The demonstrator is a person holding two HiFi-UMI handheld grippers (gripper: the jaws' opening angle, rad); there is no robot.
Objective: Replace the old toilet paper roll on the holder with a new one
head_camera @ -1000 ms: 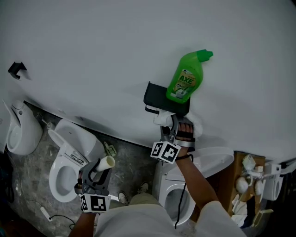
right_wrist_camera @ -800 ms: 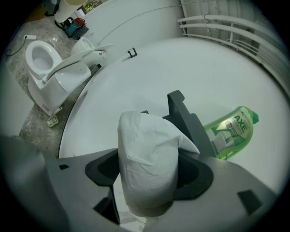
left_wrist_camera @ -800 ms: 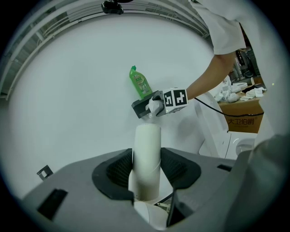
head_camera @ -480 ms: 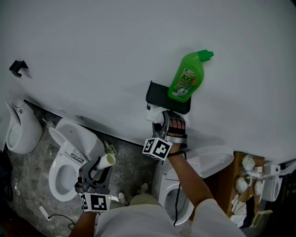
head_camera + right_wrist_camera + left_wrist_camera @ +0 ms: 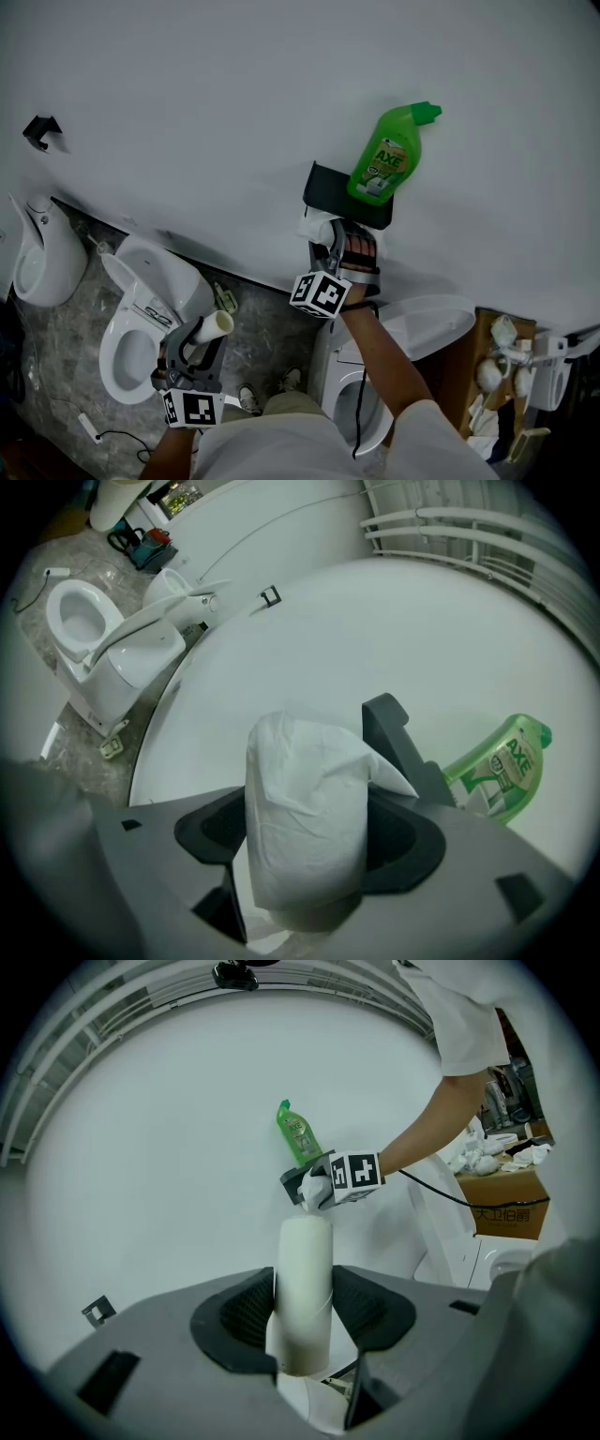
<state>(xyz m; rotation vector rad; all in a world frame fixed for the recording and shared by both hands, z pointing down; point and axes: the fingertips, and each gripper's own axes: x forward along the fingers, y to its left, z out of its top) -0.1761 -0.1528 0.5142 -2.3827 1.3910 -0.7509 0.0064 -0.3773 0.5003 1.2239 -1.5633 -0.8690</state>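
Note:
My left gripper (image 5: 195, 349) is low at the left, shut on a bare cardboard tube (image 5: 212, 329) that stands up between its pads (image 5: 246, 1309). In the left gripper view the tube (image 5: 302, 1288) fills the centre. My right gripper (image 5: 328, 240) is shut on a full white toilet paper roll (image 5: 315, 225), held just under the left end of the black wall holder (image 5: 343, 194). In the right gripper view the roll (image 5: 305, 817) sits between the pads, with the holder (image 5: 396, 744) right behind it. A green cleaner bottle (image 5: 390, 157) stands on the holder's shelf.
A white toilet (image 5: 141, 314) stands at the lower left, a urinal (image 5: 36, 264) at the far left, and another toilet (image 5: 412, 328) below the holder. A cardboard box (image 5: 492, 370) with crumpled paper is at the right. A small black hook (image 5: 39, 132) is on the wall.
My right gripper with the roll has shifted left along the underside of the holder, toward its left end. The left gripper and tube have stayed put.

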